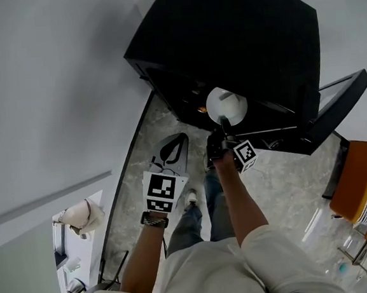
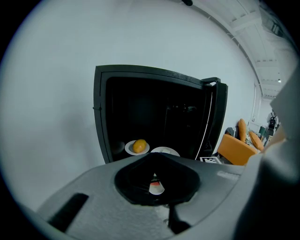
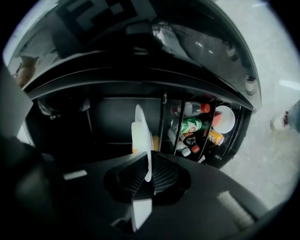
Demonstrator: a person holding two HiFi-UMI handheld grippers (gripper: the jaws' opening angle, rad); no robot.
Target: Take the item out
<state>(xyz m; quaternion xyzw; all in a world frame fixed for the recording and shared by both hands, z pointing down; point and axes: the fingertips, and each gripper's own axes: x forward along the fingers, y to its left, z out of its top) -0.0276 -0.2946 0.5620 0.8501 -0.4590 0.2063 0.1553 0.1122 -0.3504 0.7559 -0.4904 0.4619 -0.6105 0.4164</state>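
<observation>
Several bottles (image 3: 192, 125) show only from right claw (image 3: 149, 176), pinching a plate (image 3: 140, 133); left claw (image 2: 157, 176) closed.

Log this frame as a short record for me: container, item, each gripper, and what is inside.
container: black fridge, door open
item: white plate, in front of the fridge opening
right gripper: shut on the plate's rim
left gripper: holds nothing, back from the fridge
inside: orange on a second plate; bottles and cans in the door
</observation>
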